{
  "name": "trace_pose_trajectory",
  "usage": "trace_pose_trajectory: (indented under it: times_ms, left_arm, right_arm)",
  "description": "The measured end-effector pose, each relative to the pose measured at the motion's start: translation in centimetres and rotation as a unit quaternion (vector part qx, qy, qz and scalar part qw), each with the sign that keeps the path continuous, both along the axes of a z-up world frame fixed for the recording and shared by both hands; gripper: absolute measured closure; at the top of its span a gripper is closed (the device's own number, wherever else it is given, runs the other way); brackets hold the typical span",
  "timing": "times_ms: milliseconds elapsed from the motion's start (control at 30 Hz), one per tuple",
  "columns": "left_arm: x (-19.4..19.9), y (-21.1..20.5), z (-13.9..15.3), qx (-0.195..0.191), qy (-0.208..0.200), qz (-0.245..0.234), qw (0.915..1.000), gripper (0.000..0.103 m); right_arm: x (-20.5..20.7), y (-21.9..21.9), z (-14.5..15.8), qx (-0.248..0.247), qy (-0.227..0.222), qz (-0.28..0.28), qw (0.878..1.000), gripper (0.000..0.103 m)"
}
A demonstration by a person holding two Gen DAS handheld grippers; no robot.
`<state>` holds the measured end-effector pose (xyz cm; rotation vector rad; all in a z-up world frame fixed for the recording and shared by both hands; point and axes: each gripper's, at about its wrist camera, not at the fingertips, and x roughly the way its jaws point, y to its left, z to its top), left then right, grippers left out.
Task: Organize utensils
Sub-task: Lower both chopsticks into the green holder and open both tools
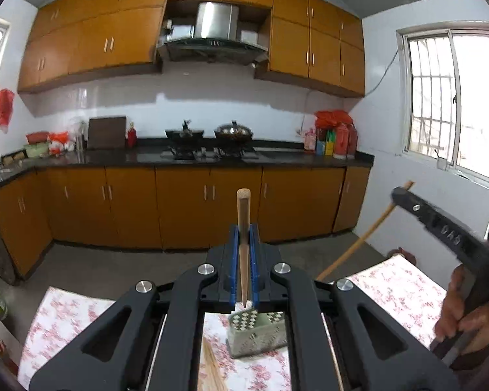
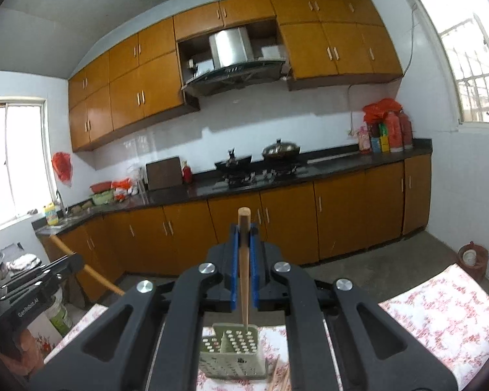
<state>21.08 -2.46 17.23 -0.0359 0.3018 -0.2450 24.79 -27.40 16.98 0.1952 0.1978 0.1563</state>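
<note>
Above the floral-clothed table (image 1: 404,293), both grippers are held raised, pointing nearly level toward the kitchen counter. At 6 o'clock in each wrist view stands a green perforated holder (image 1: 256,334), apparently empty. Left gripper (image 1: 244,238) is clamped on one wooden chopstick (image 1: 243,215); right gripper (image 2: 244,238) pinches another chopstick (image 2: 244,228). More chopsticks (image 1: 208,369) lie beside the holder.

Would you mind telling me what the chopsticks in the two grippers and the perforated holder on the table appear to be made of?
Left chopstick and right chopstick: probably bamboo or unvarnished wood, given the matte tan colour and grainy cut end. Holder: likely moulded plastic, since it is pale green, evenly coloured, with regular punched-looking holes and a slight sheen; glazed ceramic cannot be ruled out.
</note>
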Motion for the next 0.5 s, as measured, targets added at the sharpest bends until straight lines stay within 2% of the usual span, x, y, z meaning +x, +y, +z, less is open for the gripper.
trace_pose_trajectory:
  times_ms: [267,500]
  left_arm:
    - [2.9,-0.9,-3.9,0.004,0.047,0.005,0.9989,0.096]
    - [3.5,-0.4,-5.4,-0.002,0.071,0.014,0.9973,0.096]
  right_arm:
    - [2.5,0.7,-4.4,0.000,0.047,0.001,0.999,0.096]
    - [3.4,1.1,-6.5,0.004,0.071,0.000,0.997,0.095]
